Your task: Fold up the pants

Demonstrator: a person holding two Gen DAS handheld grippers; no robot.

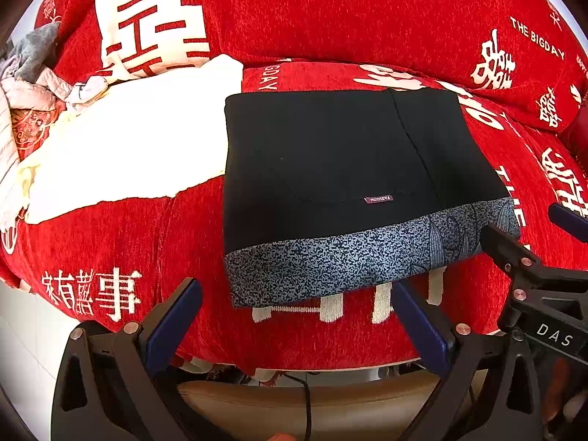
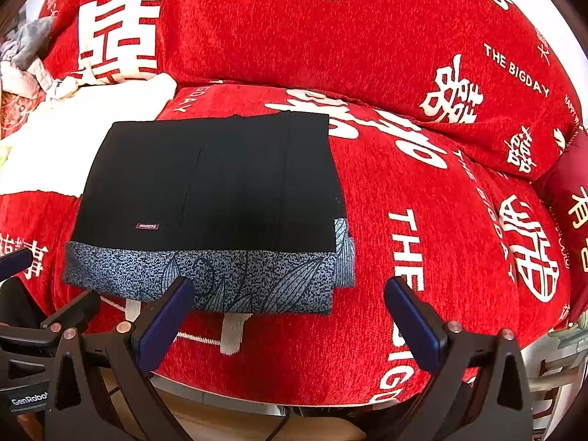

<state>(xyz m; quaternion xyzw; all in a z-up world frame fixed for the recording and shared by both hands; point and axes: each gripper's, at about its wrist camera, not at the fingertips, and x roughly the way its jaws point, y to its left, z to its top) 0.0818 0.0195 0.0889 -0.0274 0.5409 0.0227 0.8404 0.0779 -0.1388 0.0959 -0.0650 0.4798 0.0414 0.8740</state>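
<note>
The black fabric pants with a blue-grey speckled leaf-print lining (image 1: 330,169) lie folded into a compact rectangle on the seat of the red chenille sofa cover printed with white characters (image 1: 330,18), filling the centre of the left wrist view and the centre-left of the right wrist view (image 2: 209,183). The patterned lining shows as a band along the edge nearest the cameras, and a small maroon label (image 1: 378,199) sits on the black cloth just above that band. The left gripper (image 1: 294,312) hovers at the bottom of its frame, its blue-padded fingers spread wide and holding nothing, just short of the patterned edge. The right gripper (image 2: 286,305) hangs likewise at the bottom of its own frame, fingers wide apart and empty, near the bundle's lower right corner. A white cloth (image 1: 128,139) lies beside the pants at centre left, and a heap of crumpled grey and pale clothes (image 1: 33,70) sits at the upper left.
</note>
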